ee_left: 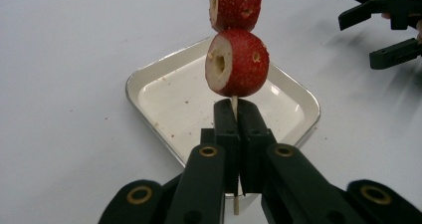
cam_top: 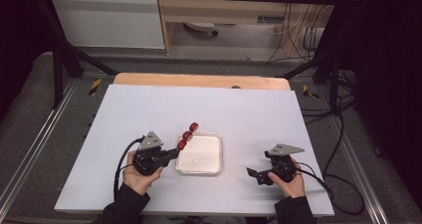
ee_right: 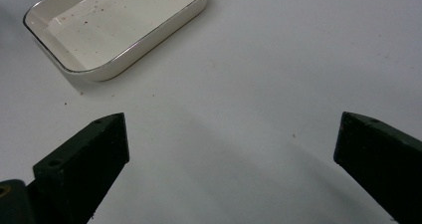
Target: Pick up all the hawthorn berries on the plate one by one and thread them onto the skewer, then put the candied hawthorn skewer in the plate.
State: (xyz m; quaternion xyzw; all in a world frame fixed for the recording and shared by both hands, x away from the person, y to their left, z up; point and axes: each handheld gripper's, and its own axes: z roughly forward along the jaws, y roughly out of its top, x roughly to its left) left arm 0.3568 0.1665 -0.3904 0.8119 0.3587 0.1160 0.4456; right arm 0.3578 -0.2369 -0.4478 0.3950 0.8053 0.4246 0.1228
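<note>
Your left gripper (cam_top: 175, 153) is pressed together, pinching the thin wooden stick (ee_left: 233, 106) of a skewer (cam_top: 187, 135) carrying three red fruit pieces. In the left gripper view two of them sit just above the jaw tips; the nearer fruit piece (ee_left: 237, 61) shows a pale cored face. In the high view the skewer runs up and right from the gripper, over the upper-left corner of the white tray (cam_top: 217, 154), centre of the frame. Your left hand (cam_top: 139, 176) cups the gripper body from below at lower left, gripper angled toward the tray.

Your right gripper (cam_top: 255, 174) is spread wide, nothing between the jaws, white surface (cam_top: 259, 114) under them. It sits lower right of the high view, well apart from the tray, jaws pointing left. Your right hand (cam_top: 293, 184) holds it from behind. In the right gripper view the tray lies upper left, speckled with red crumbs.
</note>
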